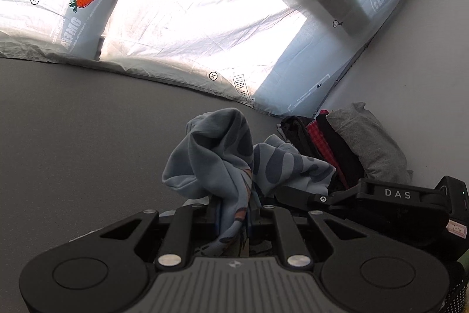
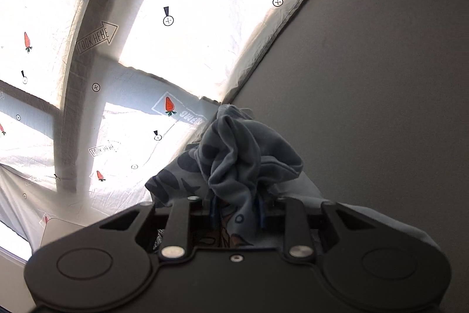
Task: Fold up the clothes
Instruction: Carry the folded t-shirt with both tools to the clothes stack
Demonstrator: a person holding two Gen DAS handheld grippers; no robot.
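Left gripper and right gripper each clamp bunched blue patterned garment, lifted off grey table. Folded pile sits at the table's far corner beside the carrot-print sheet; the remaining surface is open.

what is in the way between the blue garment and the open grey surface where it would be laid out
Nothing visible. Both grippers, left gripper and right gripper, grip the blue garment; the grey surface ahead is bare. The folded pile sits off to the side.
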